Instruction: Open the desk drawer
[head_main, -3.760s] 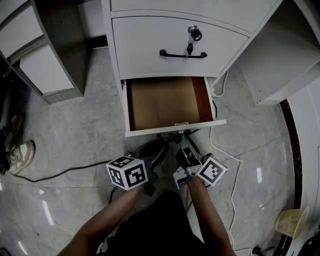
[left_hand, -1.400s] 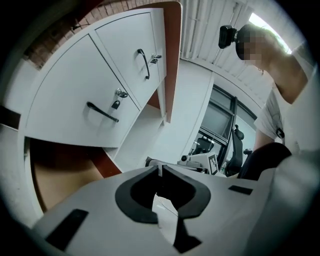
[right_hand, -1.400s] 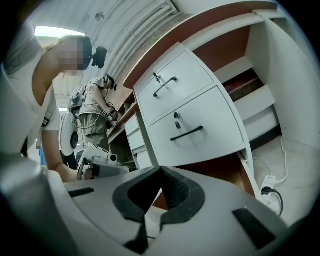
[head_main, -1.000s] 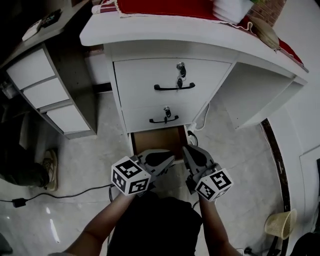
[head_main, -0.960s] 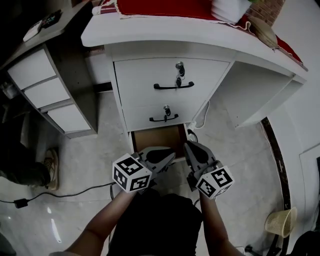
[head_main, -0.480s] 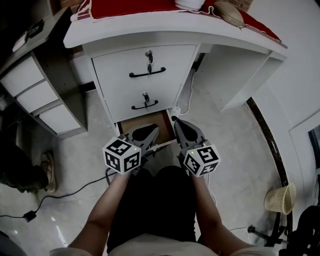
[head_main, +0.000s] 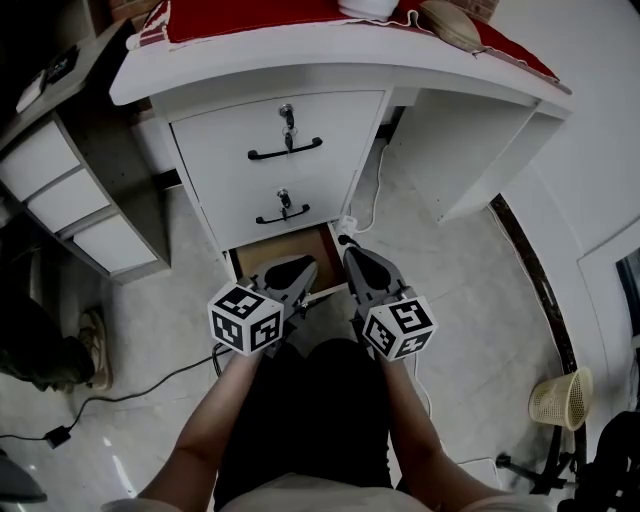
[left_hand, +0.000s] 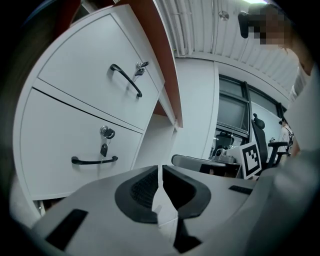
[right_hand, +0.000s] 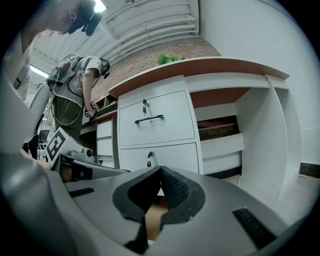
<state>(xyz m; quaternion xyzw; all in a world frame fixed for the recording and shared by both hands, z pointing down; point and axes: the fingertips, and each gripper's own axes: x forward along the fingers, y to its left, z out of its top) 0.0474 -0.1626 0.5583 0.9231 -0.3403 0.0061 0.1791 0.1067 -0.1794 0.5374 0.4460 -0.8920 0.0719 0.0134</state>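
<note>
Only the head view shows the bottom drawer (head_main: 283, 258) pulled out beneath both grippers. The left gripper (left_hand: 160, 172) view shows just the shut upper drawers (left_hand: 75, 140). The left gripper's empty jaws nearly meet, and the right gripper (right_hand: 160, 172) has its empty jaws touching.

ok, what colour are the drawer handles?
Black handles on white drawer fronts; head view shows it best.

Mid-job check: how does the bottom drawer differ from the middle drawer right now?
The bottom drawer stands pulled out, its brown inside showing; the middle drawer sits shut, flush. The middle drawer shows a black handle and a keyed lock; no handle shows on the bottom drawer. Both belong to the same white desk.
</note>
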